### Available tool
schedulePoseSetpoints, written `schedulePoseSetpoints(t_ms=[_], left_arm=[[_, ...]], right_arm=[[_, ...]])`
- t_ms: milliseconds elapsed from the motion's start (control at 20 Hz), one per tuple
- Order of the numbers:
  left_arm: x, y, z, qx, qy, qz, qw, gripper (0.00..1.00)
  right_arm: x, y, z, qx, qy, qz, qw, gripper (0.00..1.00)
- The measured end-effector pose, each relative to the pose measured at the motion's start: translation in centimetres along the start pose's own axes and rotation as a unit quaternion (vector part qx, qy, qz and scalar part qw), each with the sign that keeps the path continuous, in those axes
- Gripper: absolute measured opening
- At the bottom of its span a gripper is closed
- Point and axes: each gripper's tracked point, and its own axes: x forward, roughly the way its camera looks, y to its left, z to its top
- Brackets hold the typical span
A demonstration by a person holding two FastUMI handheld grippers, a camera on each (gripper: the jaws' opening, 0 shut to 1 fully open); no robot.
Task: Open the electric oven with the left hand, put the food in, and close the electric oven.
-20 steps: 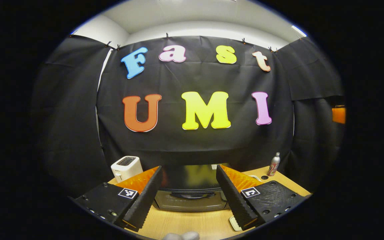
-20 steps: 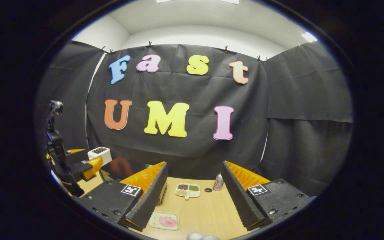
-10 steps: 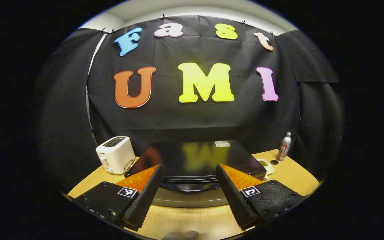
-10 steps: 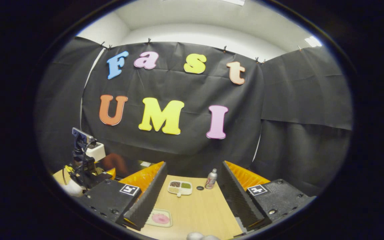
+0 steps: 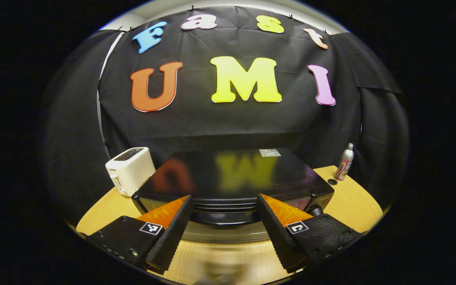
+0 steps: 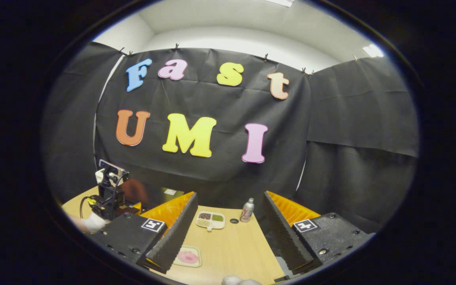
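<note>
On the wooden table (image 5: 354, 202), the black electric oven (image 5: 232, 178) sits just ahead of the left gripper (image 5: 225, 211), whose fingers are spread apart and empty, aimed at the oven's front edge with nothing gripped yet. Off to the side, the right gripper (image 6: 228, 221) hangs released and empty over the pink food on its small tray (image 6: 187, 257), with a compartment dish (image 6: 210, 220) and a can (image 6: 246, 210) farther back. By my judgement the oven door looks unopened, so opening, loading and closing all remain.
</note>
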Motion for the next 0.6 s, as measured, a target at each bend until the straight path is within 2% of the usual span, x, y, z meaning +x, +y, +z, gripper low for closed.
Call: schedulePoseSetpoints(t_ms=[600], left_arm=[[-3.9,0.1,-2.1,0.001,0.014,-0.005,1.0,0.98]], right_arm=[[0.0,0.8,-1.5,0.009,0.01,0.024,1.0,1.0]])
